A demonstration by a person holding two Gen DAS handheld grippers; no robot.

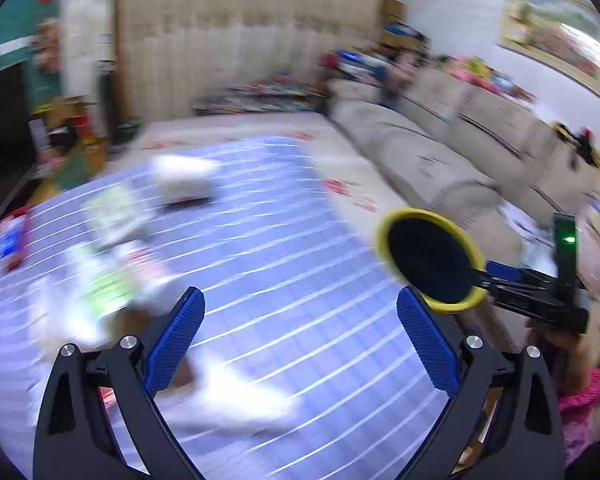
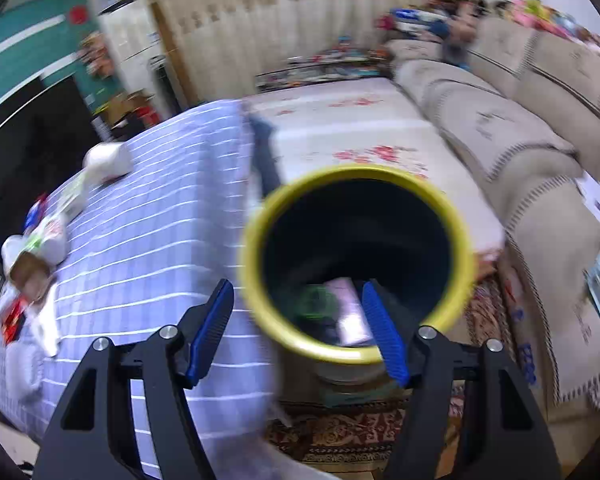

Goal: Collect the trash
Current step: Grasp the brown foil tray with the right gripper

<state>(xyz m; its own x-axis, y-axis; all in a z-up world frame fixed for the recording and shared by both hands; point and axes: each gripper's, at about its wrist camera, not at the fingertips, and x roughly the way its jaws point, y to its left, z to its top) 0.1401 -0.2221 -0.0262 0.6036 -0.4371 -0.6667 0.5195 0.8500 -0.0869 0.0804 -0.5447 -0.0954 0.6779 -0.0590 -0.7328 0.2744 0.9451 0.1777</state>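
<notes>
The left gripper (image 1: pixel 300 320) is hanging with jaws spread wide and nothing between them, over the bare near stretch of the blue checked tablecloth (image 1: pixel 300 240). Blurred trash (image 1: pixel 112 280) is lying along the cloth's left edge — pieces too smeared to count. The right gripper (image 2: pixel 296 320) is clamping the rim of one yellow-rimmed bin (image 2: pixel 356 264) just past the table's right edge.

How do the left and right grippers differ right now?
The left gripper is wide open and empty above the striped cloth; the right gripper is narrower, clamped on the yellow-rimmed bin, one finger inside it. Both have blue pads and point downward.
</notes>
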